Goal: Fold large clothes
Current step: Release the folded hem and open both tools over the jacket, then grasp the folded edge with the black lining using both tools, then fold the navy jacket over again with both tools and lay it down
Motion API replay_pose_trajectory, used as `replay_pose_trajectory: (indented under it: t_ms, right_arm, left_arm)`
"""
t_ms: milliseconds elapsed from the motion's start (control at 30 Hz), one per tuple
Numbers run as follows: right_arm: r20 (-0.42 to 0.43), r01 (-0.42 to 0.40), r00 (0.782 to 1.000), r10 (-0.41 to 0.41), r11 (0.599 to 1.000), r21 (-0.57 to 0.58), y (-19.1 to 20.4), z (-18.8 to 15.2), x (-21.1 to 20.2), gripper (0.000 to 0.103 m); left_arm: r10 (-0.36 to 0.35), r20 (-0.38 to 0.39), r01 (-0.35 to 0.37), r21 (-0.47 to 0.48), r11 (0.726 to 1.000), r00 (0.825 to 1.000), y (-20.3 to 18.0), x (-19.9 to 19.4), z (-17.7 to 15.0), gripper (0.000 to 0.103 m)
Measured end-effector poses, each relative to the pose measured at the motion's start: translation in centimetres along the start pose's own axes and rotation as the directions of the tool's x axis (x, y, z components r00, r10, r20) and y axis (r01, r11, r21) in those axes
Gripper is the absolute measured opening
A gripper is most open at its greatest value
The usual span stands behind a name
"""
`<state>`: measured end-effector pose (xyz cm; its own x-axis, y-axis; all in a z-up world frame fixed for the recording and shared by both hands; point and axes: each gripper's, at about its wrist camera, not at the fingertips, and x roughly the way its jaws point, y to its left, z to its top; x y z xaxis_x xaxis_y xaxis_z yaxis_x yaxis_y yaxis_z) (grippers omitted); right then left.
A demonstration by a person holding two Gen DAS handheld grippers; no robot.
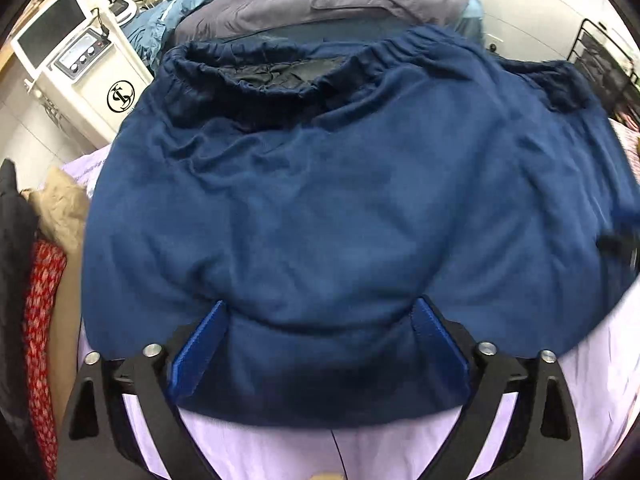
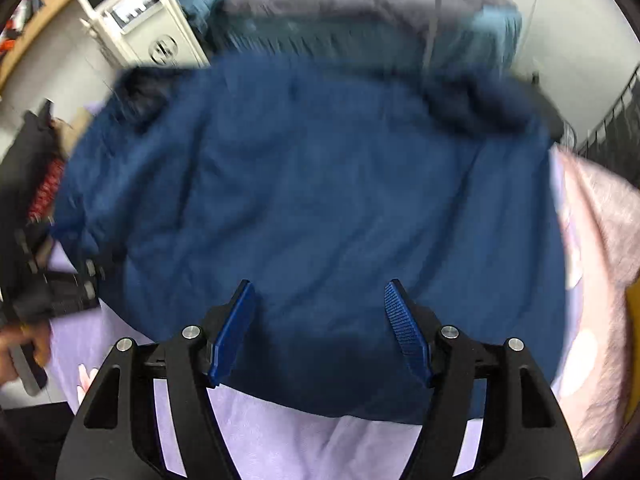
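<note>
Navy trousers [image 1: 340,208], elastic waistband [image 1: 280,68] at the far end, lie spread w/ wrinkles on a lavender sheet [image 1: 400,448]. Waist gapes a bit, dark lining showing inside.

Left gripper [image 1: 320,344]: blue fingers [image 1: 200,348] spread wide, near hem of the trousers lying between them; fabric touches or sits just under both pads, nothing pinched. Released.

Right gripper [image 2: 320,332]: fingers [image 2: 406,332] also parted, hovering over the near part of the same navy cloth, not gripping. That view is motion-blurred, so contact w/ the fabric can't be told. The left gripper [image 2: 60,292] and the person's hand [image 2: 20,352] show at the left edge of the right wrist view, beside the trousers' left side.

Behind the trousers: a grey garment [image 1: 340,4] piled on a lighter blue one [image 1: 172,16]. Far left, a white machine [image 1: 92,72] w/ screen, knobs and a round logo. At left edge, just beside the trousers, a tan cloth [image 1: 60,208] and a red patterned one [image 1: 40,320]. Pink fabric [image 2: 600,240] on the right, a black wire rack [image 1: 600,64] beyond it.
</note>
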<state>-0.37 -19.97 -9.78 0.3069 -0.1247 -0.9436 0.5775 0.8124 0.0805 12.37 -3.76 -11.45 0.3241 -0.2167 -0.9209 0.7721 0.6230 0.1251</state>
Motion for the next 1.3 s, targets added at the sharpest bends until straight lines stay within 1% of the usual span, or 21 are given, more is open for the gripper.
replay_pose_trajectory:
  t_ms: [133,233,333,400,467,533,600,633,700,733,767,800,867,900,1000,1033,1100,1167,1233,1267,1300]
  right_arm:
    - [0.003,0.053,0.999,-0.053,0.999,-0.012,-0.3,2.0,1.6,0.067]
    - [-0.008,0.076,0.997,-0.076,0.997,0.029,-1.3,4.3,2.7,0.068]
    - [-0.038,0.048,0.998,-0.044,0.992,0.119,-3.1,7.2,4.4,0.068]
    - [-0.033,0.053,0.998,-0.050,0.991,0.121,-3.8,8.9,5.3,0.075]
    - [-0.019,0.059,0.998,-0.058,0.992,0.114,-4.6,10.8,5.7,0.077]
    - [-0.020,0.073,0.997,-0.071,0.988,0.139,-5.7,12.5,6.1,0.077]
    - [-0.031,0.087,0.996,-0.082,0.973,0.214,-7.7,13.7,6.3,0.077]
    - [-0.032,0.090,0.996,-0.085,0.967,0.239,-8.4,14.0,6.4,0.077]
    - [-0.045,0.052,0.998,-0.040,0.947,0.317,-10.3,14.4,6.9,0.076]
    - [-0.058,0.055,0.998,-0.038,0.942,0.332,-10.7,14.6,7.3,0.069]
    - [-0.073,0.062,0.997,-0.038,0.934,0.351,-11.3,14.8,7.8,0.066]
    - [-0.079,0.053,0.997,-0.026,0.928,0.368,-11.7,14.8,8.2,0.066]
    - [-0.097,0.043,0.995,-0.005,0.917,0.397,-12.1,14.6,9.1,0.068]
    - [-0.109,0.042,0.994,0.002,0.914,0.404,-12.1,14.7,9.6,0.068]
    - [-0.155,0.080,0.988,-0.025,0.927,0.365,-11.5,15.7,10.9,0.070]
    - [-0.163,0.076,0.987,-0.015,0.924,0.376,-11.4,15.6,10.9,0.073]
    - [-0.171,0.054,0.985,0.015,0.918,0.392,-11.4,15.7,10.9,0.078]
    - [-0.183,0.010,0.981,0.069,0.919,0.395,-11.4,15.8,10.9,0.089]
    - [-0.181,-0.020,0.978,0.103,0.912,0.410,-11.6,15.7,10.2,0.089]
    - [-0.163,-0.045,0.979,0.126,0.903,0.426,-11.8,15.6,9.6,0.089]
    - [-0.130,-0.084,0.979,0.156,0.893,0.442,-12.1,15.5,8.9,0.089]
  left_arm:
    - [0.011,-0.033,-0.012,-0.041,0.999,0.999,1.3,2.7,3.6,0.098]
    - [0.026,-0.053,-0.029,-0.055,0.998,0.998,1.8,4.5,6.5,0.098]
    - [0.054,-0.057,-0.056,-0.029,0.998,0.997,1.5,5.8,9.2,0.098]
    - [0.056,-0.059,-0.059,-0.047,0.997,0.997,1.9,6.2,11.0,0.098]
    - [0.040,-0.056,-0.047,-0.126,0.991,0.998,3.3,6.3,13.3,0.098]
    - [0.006,-0.076,-0.024,-0.234,0.972,0.997,5.3,6.6,14.9,0.098]
    - [-0.033,-0.110,-0.003,-0.308,0.951,0.993,6.9,7.6,15.9,0.098]
    - [-0.035,-0.126,-0.008,-0.324,0.946,0.991,7.6,8.2,16.3,0.098]
    - [-0.040,-0.136,-0.004,-0.311,0.950,0.990,8.0,8.9,16.9,0.098]
    - [-0.043,-0.143,-0.003,-0.303,0.953,0.989,8.0,9.2,17.3,0.098]
    - [-0.056,-0.155,0.004,-0.319,0.948,0.986,8.1,9.6,17.5,0.098]
    - [-0.069,-0.167,0.009,-0.335,0.942,0.984,8.3,9.8,17.6,0.098]
    - [-0.108,-0.226,0.016,-0.377,0.926,0.968,8.9,11.2,17.4,0.098]
    - [-0.114,-0.264,0.006,-0.378,0.926,0.958,8.9,12.1,17.6,0.098]
    - [-0.073,-0.325,-0.039,-0.327,0.944,0.943,8.2,13.2,18.7,0.099]
    - [-0.064,-0.352,-0.054,-0.317,0.947,0.934,8.1,13.5,19.1,0.099]
    - [-0.081,-0.379,-0.055,-0.335,0.940,0.922,8.3,13.7,19.4,0.098]
    - [-0.136,-0.390,-0.022,-0.376,0.926,0.911,9.2,13.7,19.6,0.098]
    - [-0.237,-0.359,0.056,-0.448,0.892,0.903,11.0,12.8,19.4,0.098]
    - [-0.270,-0.342,0.085,-0.469,0.879,0.900,11.6,12.5,19.2,0.098]
    - [-0.333,-0.310,0.140,-0.509,0.849,0.891,12.9,12.0,19.1,0.096]
